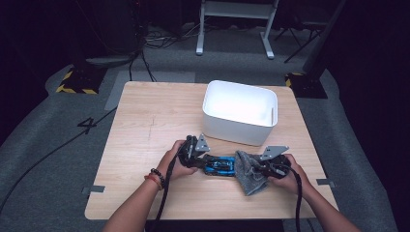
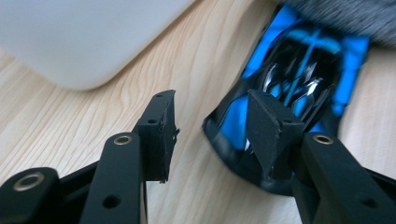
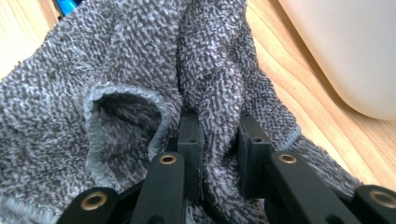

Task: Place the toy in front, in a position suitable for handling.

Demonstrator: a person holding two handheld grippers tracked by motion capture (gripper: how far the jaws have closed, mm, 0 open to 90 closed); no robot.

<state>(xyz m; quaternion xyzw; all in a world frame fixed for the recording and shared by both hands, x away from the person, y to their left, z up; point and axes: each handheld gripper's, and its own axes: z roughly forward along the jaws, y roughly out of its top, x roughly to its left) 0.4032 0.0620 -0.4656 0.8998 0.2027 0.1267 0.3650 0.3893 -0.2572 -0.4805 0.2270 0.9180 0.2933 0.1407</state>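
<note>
While level on table | right hand-held gripper (image 3: 219, 154) pinches grey cloth (image 3: 116, 70)

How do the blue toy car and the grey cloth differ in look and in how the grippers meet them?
The blue toy car is hard, glossy, blue and black; the grey cloth is soft, fuzzy and crumpled. The right gripper pinches a fold of the cloth, while the left gripper stands open, one finger over the car's end. Both lie on the wooden table, touching each other.

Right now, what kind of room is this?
Probably a recording studio or lab, not a home: a lone wooden table on grey carpet, cables trailing across the floor, and black-and-yellow hazard tape round a stand's base.
</note>
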